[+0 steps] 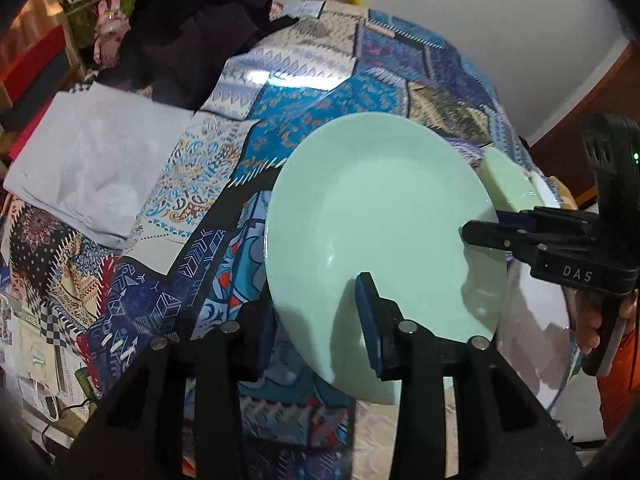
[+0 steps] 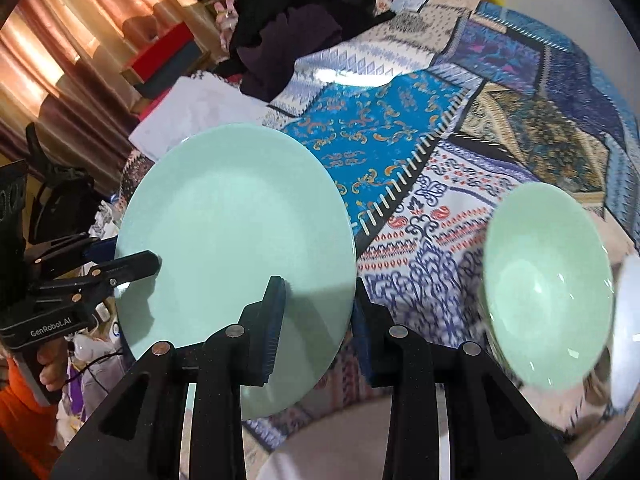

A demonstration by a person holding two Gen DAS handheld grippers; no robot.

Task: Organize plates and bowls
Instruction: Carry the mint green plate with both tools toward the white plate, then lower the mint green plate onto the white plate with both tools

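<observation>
While both grippers clamp the mint-green plate (image 1: 380,216) by opposite rims, left gripper (image 1: 316,320) and right gripper (image 2: 316,320), it hangs tilted above the patchwork bedspread (image 2: 400,152); move both together, level, toward the mint-green bowl (image 2: 548,288).

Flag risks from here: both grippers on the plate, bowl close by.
1. The plate is held only at its rim, the left gripper and right gripper on opposite edges; uneven motion could twist it loose.
2. It is tilted over the quilt, so a slip would drop it.
3. The bowl sits close on the right; a swing that way might hit it.
</observation>
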